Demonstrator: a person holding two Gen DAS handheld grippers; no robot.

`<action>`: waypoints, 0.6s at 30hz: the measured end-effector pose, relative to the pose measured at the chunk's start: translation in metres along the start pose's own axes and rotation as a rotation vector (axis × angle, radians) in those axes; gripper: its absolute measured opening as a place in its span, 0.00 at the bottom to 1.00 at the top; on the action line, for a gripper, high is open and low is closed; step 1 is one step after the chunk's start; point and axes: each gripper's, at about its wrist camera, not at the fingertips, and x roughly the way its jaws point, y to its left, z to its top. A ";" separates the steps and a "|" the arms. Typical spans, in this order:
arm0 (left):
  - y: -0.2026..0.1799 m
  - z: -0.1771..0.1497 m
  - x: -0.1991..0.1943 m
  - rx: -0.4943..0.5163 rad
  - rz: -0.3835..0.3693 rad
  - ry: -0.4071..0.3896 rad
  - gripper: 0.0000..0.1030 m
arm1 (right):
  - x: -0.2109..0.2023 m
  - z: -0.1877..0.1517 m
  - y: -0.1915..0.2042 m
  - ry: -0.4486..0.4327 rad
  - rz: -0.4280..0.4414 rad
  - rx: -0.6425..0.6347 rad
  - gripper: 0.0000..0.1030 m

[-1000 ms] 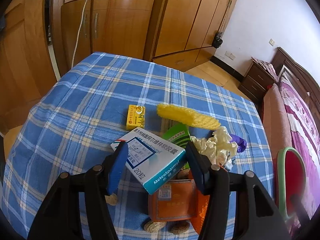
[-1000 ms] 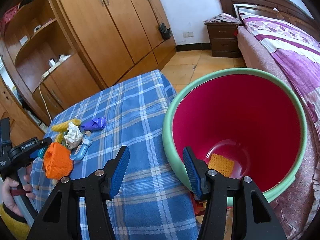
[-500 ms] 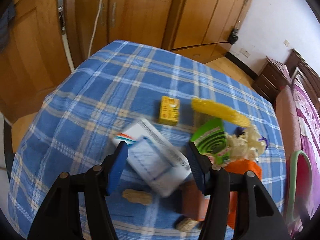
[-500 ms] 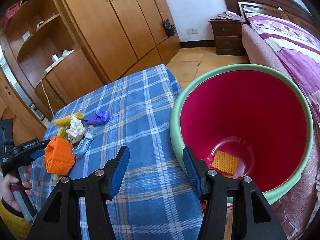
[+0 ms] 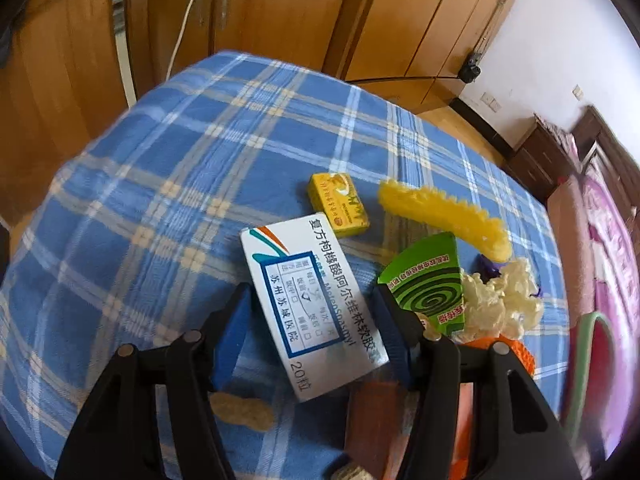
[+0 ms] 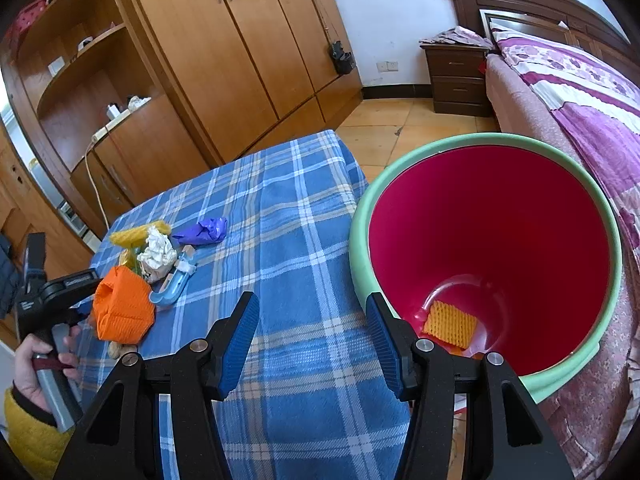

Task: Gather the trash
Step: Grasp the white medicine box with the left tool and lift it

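My left gripper [image 5: 312, 320] is open, its fingers on either side of a white medicine box [image 5: 310, 300] that lies on the blue plaid table [image 5: 160, 184]. Around it lie a small yellow box [image 5: 338, 204], a yellow foam net [image 5: 444, 220], a green mosquito-coil box [image 5: 428, 280], crumpled white paper [image 5: 500, 300], an orange foam net [image 6: 122, 312] and peanuts [image 5: 242, 408]. My right gripper [image 6: 312, 328] is open and empty over the table's edge, beside a red bin with a green rim [image 6: 440, 148] that holds a yellow foam piece [image 6: 450, 324].
A purple wrapper [image 6: 204, 232] and a blue curved plastic piece [image 6: 172, 284] lie on the table. Wooden wardrobes [image 6: 240, 52] stand behind it. A bed [image 6: 580, 92] and nightstand [image 6: 456, 80] are to the right of the bin.
The left gripper has moved in over the white medicine box, which now lies lengthwise between its fingers. The right gripper has drifted slightly back from the bin.
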 end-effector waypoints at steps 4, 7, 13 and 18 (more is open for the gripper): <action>-0.006 -0.002 0.001 0.051 0.015 -0.017 0.59 | -0.002 0.000 0.001 0.002 -0.006 0.000 0.55; -0.003 -0.004 -0.002 0.049 0.001 -0.028 0.58 | -0.005 -0.001 0.003 0.004 -0.010 0.003 0.55; 0.005 -0.008 -0.023 0.044 -0.075 -0.054 0.55 | -0.020 -0.008 0.012 -0.010 -0.015 0.004 0.55; 0.008 -0.015 -0.068 0.104 -0.152 -0.140 0.55 | -0.034 -0.013 0.025 -0.030 -0.009 0.023 0.55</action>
